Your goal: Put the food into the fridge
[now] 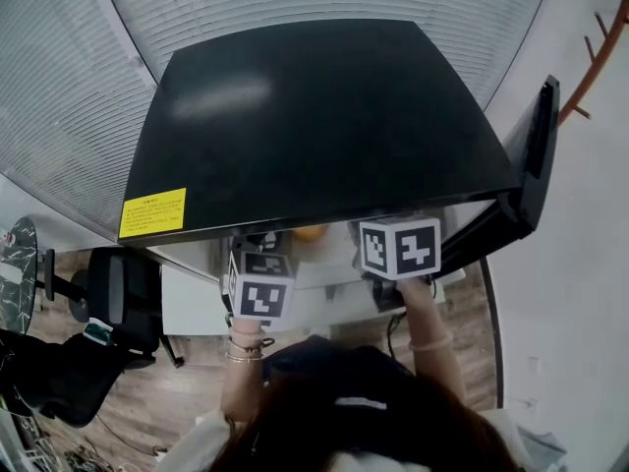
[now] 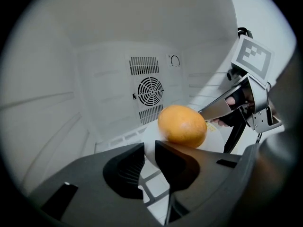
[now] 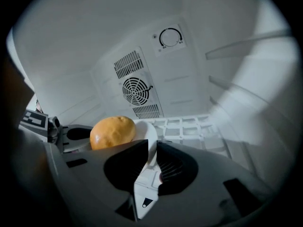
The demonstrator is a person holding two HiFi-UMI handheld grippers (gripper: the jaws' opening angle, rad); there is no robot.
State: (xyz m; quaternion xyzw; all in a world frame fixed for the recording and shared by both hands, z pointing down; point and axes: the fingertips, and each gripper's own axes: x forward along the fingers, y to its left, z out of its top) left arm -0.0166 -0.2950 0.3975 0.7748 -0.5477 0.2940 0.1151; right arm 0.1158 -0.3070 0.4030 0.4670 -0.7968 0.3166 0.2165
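Observation:
An orange (image 2: 182, 126) lies on a white plate (image 2: 148, 151) inside the white fridge compartment. My left gripper (image 2: 149, 161) is shut on the plate's near rim, which shows as a white edge between its jaws. My right gripper (image 3: 151, 155) is shut on the plate's opposite rim (image 3: 149, 137), and the orange (image 3: 112, 131) sits just left of it. Each gripper appears in the other's view: the right gripper (image 2: 236, 111) beyond the orange, the left gripper (image 3: 45, 126) at the far left. In the head view both marker cubes (image 1: 257, 285) (image 1: 398, 247) sit under the fridge top, with the orange (image 1: 310, 232) between them.
The fridge has a black top (image 1: 314, 116) and its door (image 1: 536, 165) stands open at the right. Inside are a white grid shelf (image 3: 189, 126), a fan grille (image 2: 150, 91) and a dial (image 3: 170, 38) on the back wall. A black office chair (image 1: 118, 298) stands to the left.

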